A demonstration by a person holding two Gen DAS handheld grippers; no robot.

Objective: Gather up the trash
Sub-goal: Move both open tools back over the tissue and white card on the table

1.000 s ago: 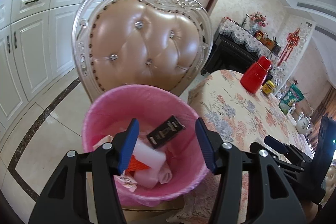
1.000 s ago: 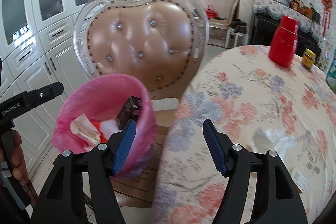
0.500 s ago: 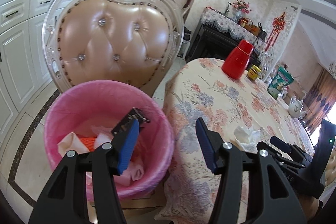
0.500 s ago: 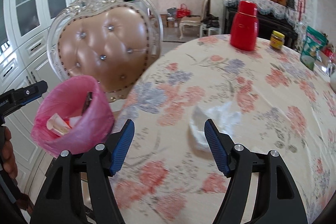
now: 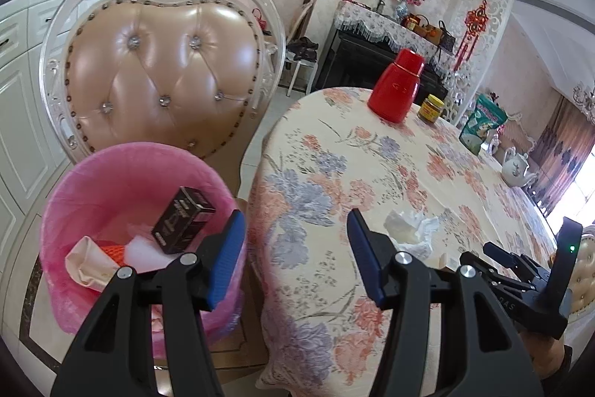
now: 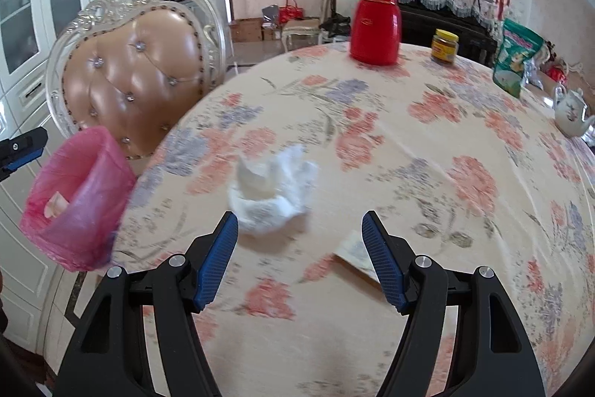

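A crumpled white tissue (image 6: 273,190) lies on the flowered tablecloth (image 6: 409,151); it also shows in the left wrist view (image 5: 409,227). A flat paper scrap (image 6: 355,257) lies to its right. My right gripper (image 6: 300,261) is open and empty, just short of the tissue. A pink-lined trash bin (image 5: 122,211) stands beside the table, holding a black box (image 5: 182,224) and other scraps; it also shows in the right wrist view (image 6: 74,196). My left gripper (image 5: 295,257) is open and empty, between bin and table edge.
A padded ornate chair (image 5: 163,77) stands behind the bin. On the far table stand a red thermos (image 6: 375,21), a jar (image 6: 444,46), a green bag (image 6: 517,62) and a teapot (image 6: 569,112). White cabinets (image 5: 18,99) are at the left.
Both grippers have swung right, away from the bin and toward the table. The right gripper has come over the tablecloth, close to the tissue. Both stay open.
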